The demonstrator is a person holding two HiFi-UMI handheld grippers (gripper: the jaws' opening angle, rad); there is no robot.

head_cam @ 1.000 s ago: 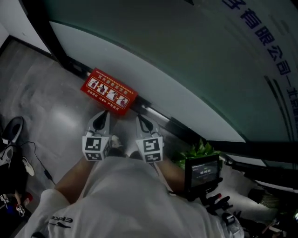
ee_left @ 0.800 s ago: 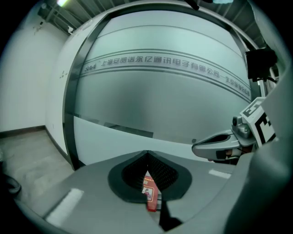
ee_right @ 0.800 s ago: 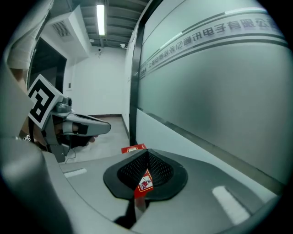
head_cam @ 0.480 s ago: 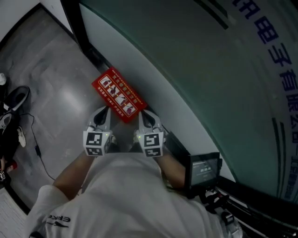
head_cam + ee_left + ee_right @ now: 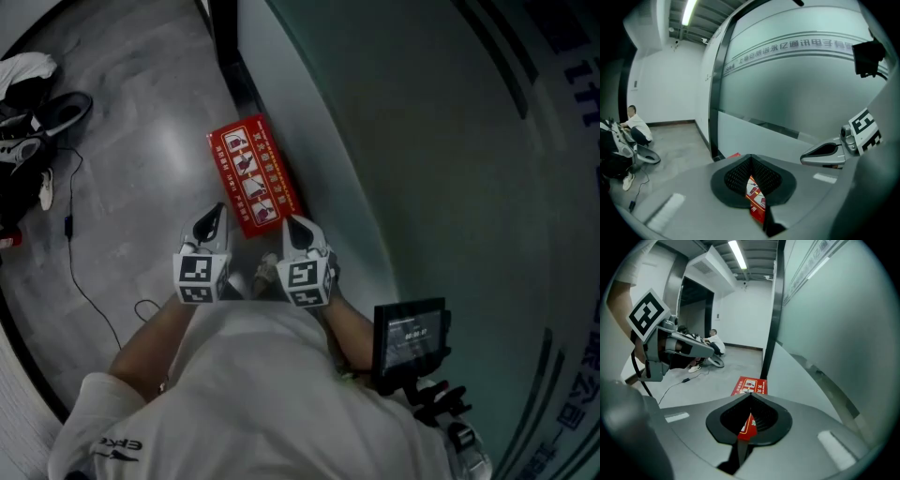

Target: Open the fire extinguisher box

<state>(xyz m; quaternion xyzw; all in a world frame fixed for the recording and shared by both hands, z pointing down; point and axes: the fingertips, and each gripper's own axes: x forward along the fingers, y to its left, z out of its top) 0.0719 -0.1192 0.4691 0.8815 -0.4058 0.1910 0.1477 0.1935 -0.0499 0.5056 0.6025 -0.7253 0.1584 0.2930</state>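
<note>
The fire extinguisher box (image 5: 253, 176) is a flat red case with white pictograms, lying on the grey floor along the foot of the glass wall, lid closed. My left gripper (image 5: 216, 212) and right gripper (image 5: 291, 223) hover side by side just short of its near end, both shut and empty. In the left gripper view the jaws of the left gripper (image 5: 750, 157) meet at the tip, and the box (image 5: 757, 202) shows through the gap below. In the right gripper view the right gripper (image 5: 751, 394) is shut too, with the box (image 5: 750, 385) just beyond.
A frosted glass wall (image 5: 412, 141) with a black frame post (image 5: 230, 56) runs along the right. Shoes (image 5: 56, 111) and a black cable (image 5: 80, 272) lie on the floor at left. A small screen (image 5: 408, 337) is mounted by the person's right arm. A person (image 5: 715, 344) sits far back.
The head view has swung round, so the box now lies lengthwise ahead of the grippers. Both grippers stay shut, side by side, at its near end.
</note>
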